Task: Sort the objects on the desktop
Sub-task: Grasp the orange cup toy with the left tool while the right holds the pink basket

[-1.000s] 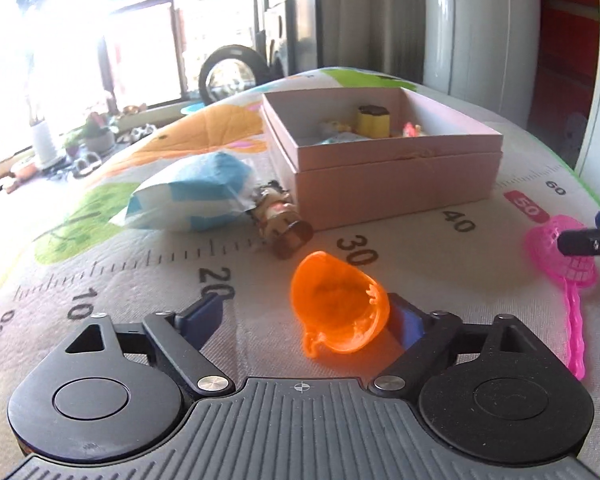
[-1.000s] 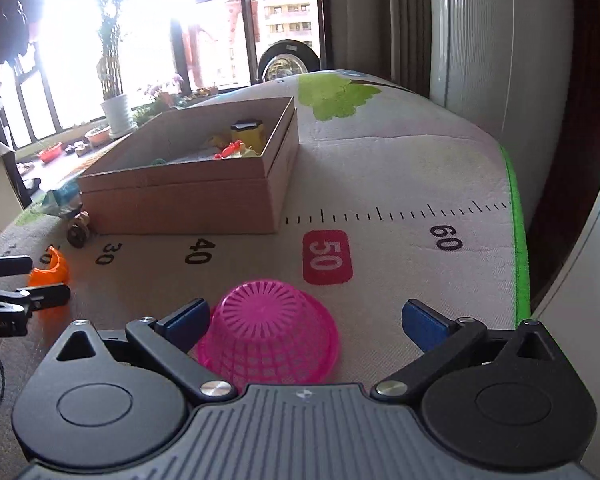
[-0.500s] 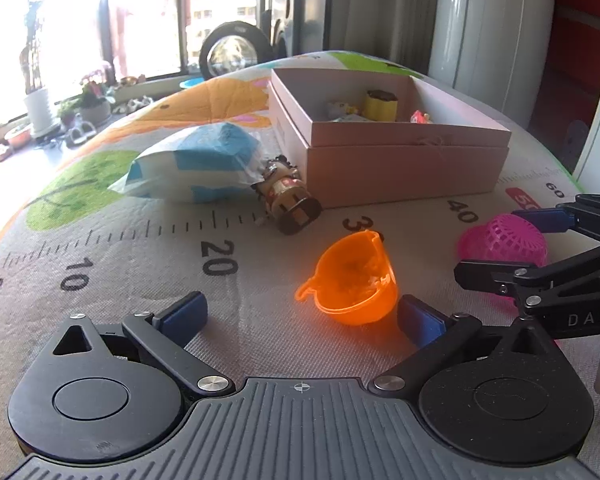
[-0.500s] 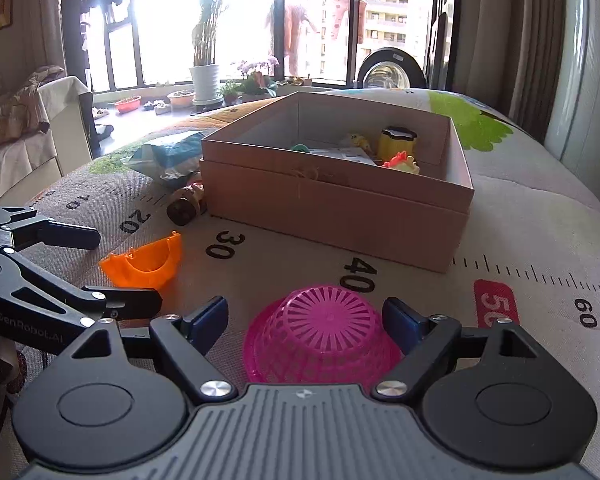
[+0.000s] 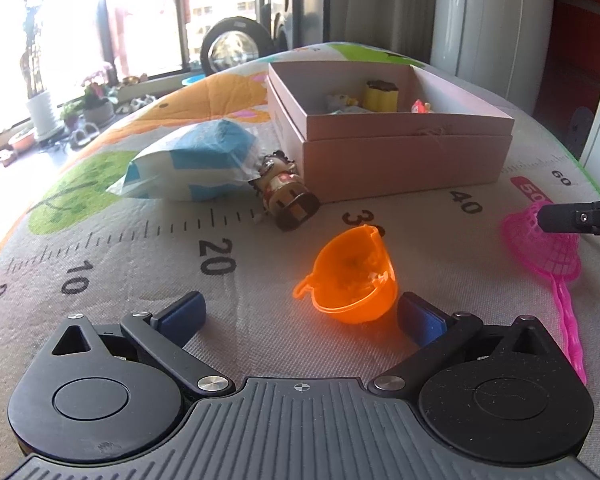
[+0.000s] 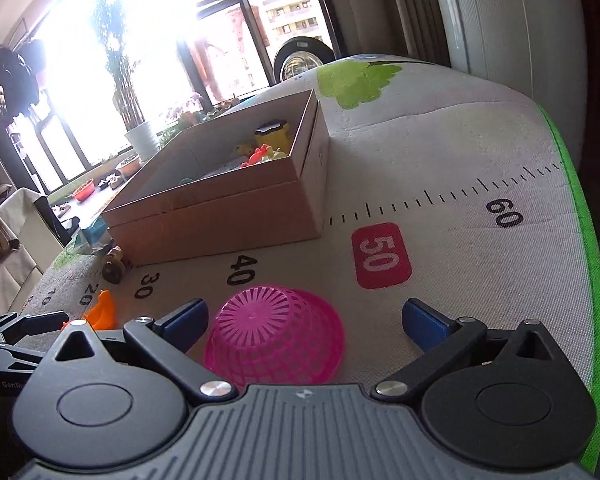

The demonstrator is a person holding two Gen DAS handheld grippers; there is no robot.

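Observation:
An orange plastic cup (image 5: 354, 276) lies on its side on the mat, just ahead of my left gripper (image 5: 300, 314), which is open, with the cup nearer its right finger. A pink mesh strainer (image 6: 274, 338) lies dome up between the open fingers of my right gripper (image 6: 306, 318), close to the left finger. The strainer also shows in the left wrist view (image 5: 544, 246) with its handle toward me. The open pink box (image 5: 384, 128) holds several small toys. The orange cup shows in the right wrist view (image 6: 102, 314).
A blue and white bag (image 5: 192, 164) and a small figurine (image 5: 286, 196) lie left of the box. The mat's green edge (image 6: 584, 240) runs along the right. A fingertip of the right gripper (image 5: 576, 218) reaches in at the left wrist view's right edge.
The right gripper has swung back rightward, so the strainer shows its handle in the left wrist view again. The left gripper has turned slightly. Both stay open, holding nothing.

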